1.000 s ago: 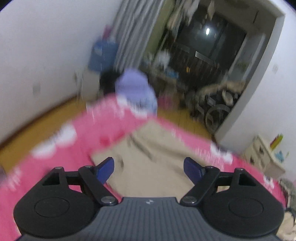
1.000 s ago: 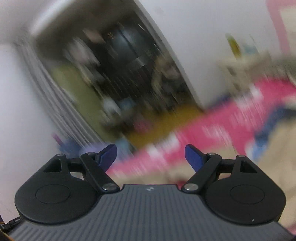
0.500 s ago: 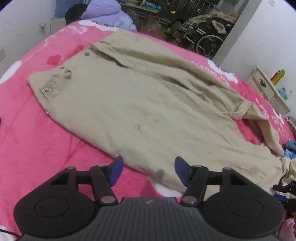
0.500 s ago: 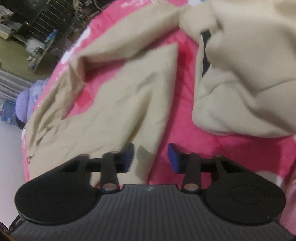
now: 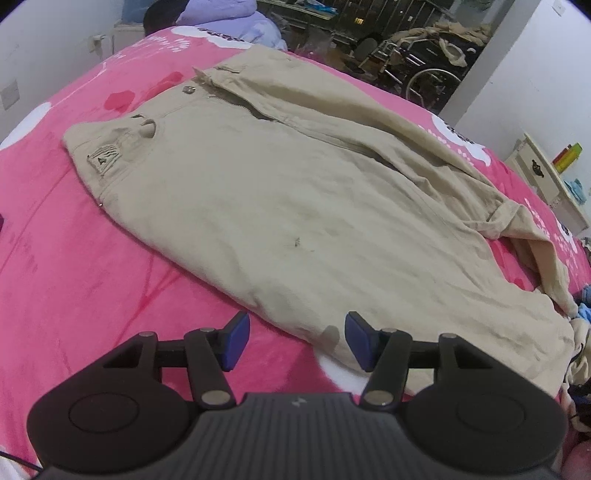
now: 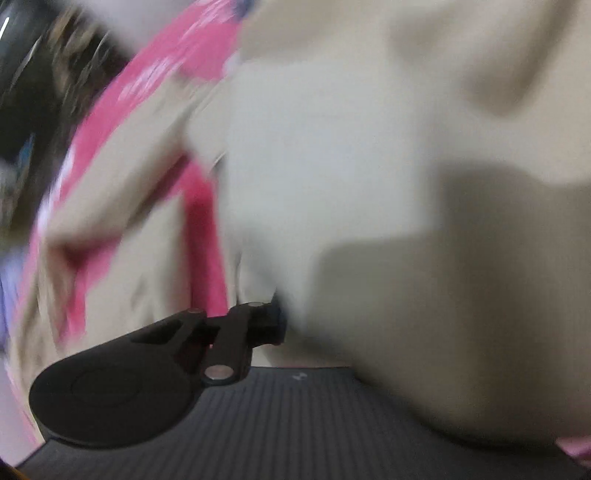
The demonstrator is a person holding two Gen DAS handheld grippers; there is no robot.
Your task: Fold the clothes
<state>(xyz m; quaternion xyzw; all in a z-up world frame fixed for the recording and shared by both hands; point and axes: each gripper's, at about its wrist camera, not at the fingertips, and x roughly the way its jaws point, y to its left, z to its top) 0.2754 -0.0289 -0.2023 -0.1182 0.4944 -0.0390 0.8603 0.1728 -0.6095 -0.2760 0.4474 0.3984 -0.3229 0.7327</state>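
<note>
Beige trousers (image 5: 295,192) lie spread flat on the pink blanket (image 5: 74,280), waistband at the far left and legs running right. My left gripper (image 5: 295,341) hovers open over the trousers' near edge, blue pads apart with nothing between them. The right wrist view is blurred by motion. Pale beige cloth (image 6: 369,184) fills most of it and drapes over my right gripper (image 6: 291,326). Only its left finger (image 6: 271,323) shows, drawn in to the middle and pressed against the cloth; the other finger is hidden under the fabric.
A lilac jacket (image 5: 229,18) lies past the bed's far edge. A wheelchair (image 5: 424,77) and clutter stand in the dark room beyond. A cream bedside cabinet (image 5: 546,177) is at the right wall. More cloth is bunched at the bed's right edge (image 5: 580,354).
The left gripper dropped from facing the room to hovering over the trousers' edge, then held. The right gripper's fingers closed in and pale cloth now covers its right side.
</note>
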